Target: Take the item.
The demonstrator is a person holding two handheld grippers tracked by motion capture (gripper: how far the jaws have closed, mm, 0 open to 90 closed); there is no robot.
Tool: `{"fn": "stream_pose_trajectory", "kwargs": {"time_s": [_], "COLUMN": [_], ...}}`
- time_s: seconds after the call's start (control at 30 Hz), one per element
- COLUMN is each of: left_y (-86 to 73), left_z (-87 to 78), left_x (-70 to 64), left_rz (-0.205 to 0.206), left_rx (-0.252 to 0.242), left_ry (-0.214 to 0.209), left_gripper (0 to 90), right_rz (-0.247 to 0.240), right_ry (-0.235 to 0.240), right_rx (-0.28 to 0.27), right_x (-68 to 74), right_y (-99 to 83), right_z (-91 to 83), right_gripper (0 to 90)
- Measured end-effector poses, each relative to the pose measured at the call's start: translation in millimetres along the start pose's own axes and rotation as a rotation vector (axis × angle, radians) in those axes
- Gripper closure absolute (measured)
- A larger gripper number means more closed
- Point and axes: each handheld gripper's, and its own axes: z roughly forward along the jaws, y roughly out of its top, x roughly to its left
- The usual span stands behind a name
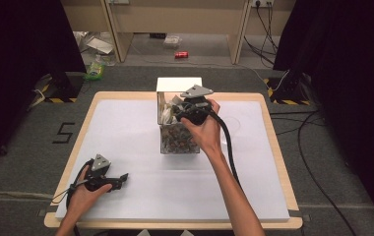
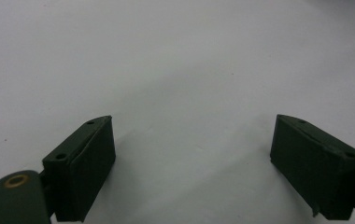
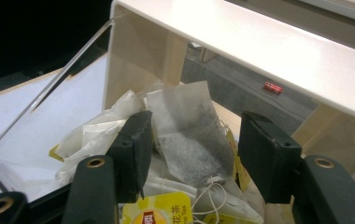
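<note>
white sheeting covers the counter [image 1: 126, 128]; a clear box [image 1: 177, 140] mid-counter holds tea bags [image 3: 189, 135]. right gripper [image 3: 194, 149] straddles one, jaws apart. looks light, flimsy, tearable; pinch its paper body. left gripper [image 2: 192, 163] idles, jaws apart.

Probably a lab, black curtains [image 1: 22, 44], floor cables [image 1: 318, 182], hazard-taped stands [image 1: 57, 88]
</note>
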Motion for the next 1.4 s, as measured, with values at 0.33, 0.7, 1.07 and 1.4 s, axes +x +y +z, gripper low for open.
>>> {"fn": "stream_pose_trajectory", "kwargs": {"time_s": [0.33,0.7,1.07,1.4], "left_y": [0.0,0.0,0.0,0.0], "left_z": [0.0,0.0,0.0,0.0], "left_x": [0.0,-0.1,0.0,0.0], "left_rz": [0.0,0.0,0.0,0.0], "left_rx": [0.0,0.0,0.0,0.0], "left_ry": [0.0,0.0,0.0,0.0], "left_gripper": [13.0,13.0,13.0,13.0], "right_rz": [-0.028,-0.069,-0.067,-0.043], "right_ry": [-0.005,0.023,0.03,0.053], "right_rx": [0.044,0.033,-0.005,-0.048], "right_x": [-0.6,-2.7,-2.9,-6.3], "right_y": [-0.7,-1.9,-0.4,1.1], "right_z": [2.8,-4.2,-10.6,-20.2], "right_gripper": [51.1,84.0,86.8,87.2]}}
